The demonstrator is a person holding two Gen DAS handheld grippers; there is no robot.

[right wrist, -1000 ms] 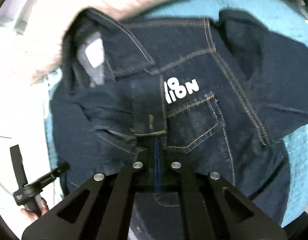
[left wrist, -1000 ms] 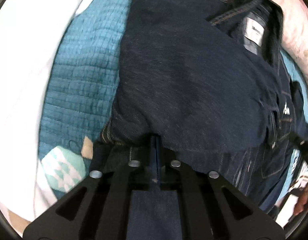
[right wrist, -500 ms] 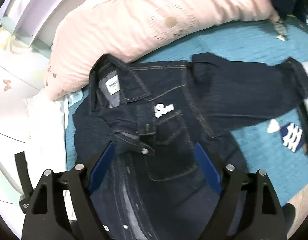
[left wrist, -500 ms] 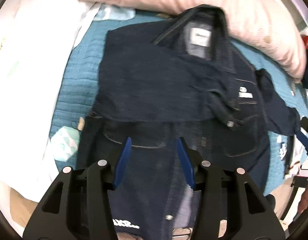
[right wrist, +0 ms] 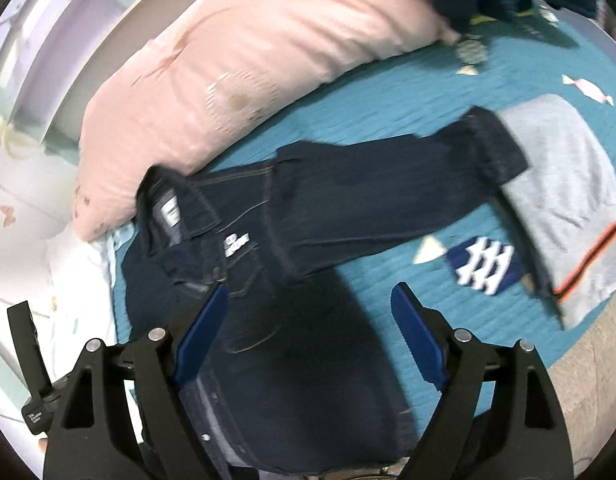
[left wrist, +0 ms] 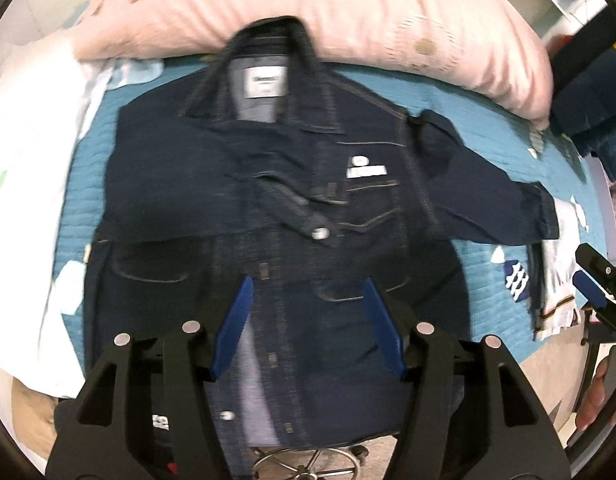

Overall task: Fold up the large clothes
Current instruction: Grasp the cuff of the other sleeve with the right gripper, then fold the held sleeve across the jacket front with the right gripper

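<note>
Denim jacket [left wrist: 275, 216] lies front-up on the teal bedspread [right wrist: 388, 96], collar touching the pink pillow [left wrist: 348, 12] and hem hanging off the bed edge nearest me. One sleeve side looks already folded in across the chest; the other sleeve [right wrist: 388, 196] runs out away from the pillow, w/ its cuff resting on a grey garment [right wrist: 564, 184].

Left gripper [left wrist: 308, 320] hovers above the lower front panels, jaws wide, nothing held. Right gripper [right wrist: 308, 344] is over the hem side, jaws also wide and holding nothing.

Handling, my guess: heavy-ish, stiff denim, not slippery, not fragile. It should hold a crease but won't drape easily, and thick seams will resist a thin pinch. Buttons and pocket flaps are lumps to avoid.

Best hold imo: right jaws on the outstretched cuff or mid-sleeve, single layer, then carry it toward the collar label [left wrist: 264, 82]. Left jaws can pin near the shoulder seam so the body doesn't drag.
</note>
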